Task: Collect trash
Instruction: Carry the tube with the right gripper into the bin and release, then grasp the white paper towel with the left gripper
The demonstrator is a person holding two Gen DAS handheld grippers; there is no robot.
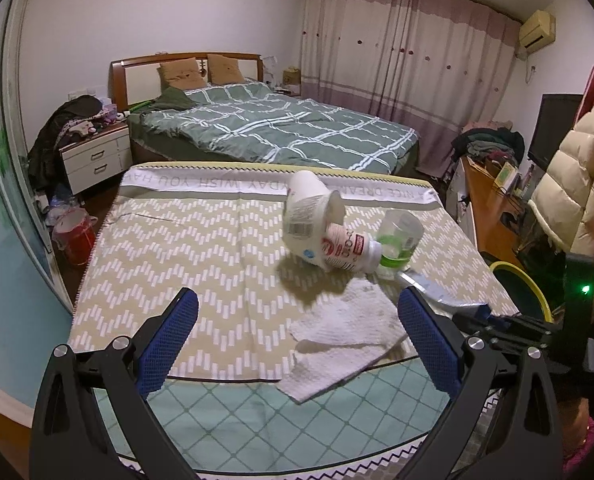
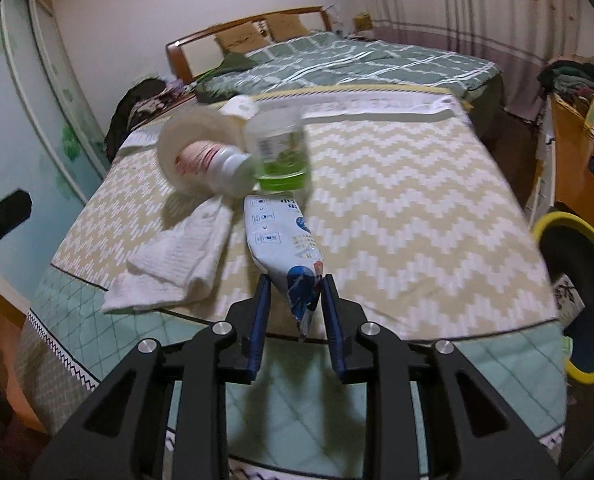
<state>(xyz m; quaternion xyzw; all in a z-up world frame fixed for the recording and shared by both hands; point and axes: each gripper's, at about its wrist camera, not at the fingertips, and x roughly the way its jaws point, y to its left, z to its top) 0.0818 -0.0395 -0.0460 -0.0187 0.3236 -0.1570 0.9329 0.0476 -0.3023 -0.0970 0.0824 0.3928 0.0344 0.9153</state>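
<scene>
- A bed [image 1: 273, 128] with a green checked quilt is the landmark, beyond the chevron tablecloth [image 1: 201, 248].
- Two brown pillows [image 1: 181, 74] lean against its headboard.
- A white nightstand [image 1: 97, 156] stands just left of the bed.
- Pink striped curtains [image 1: 397, 60] hang to its right.
- An air conditioner [image 1: 537, 30] is mounted high, right of the bed.

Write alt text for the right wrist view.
The right hand-held gripper pinches the end of a blue-and-white wrapper on a zigzag-patterned table. Behind it lie a white paper towel, tipped cups and a small bottle.
</scene>
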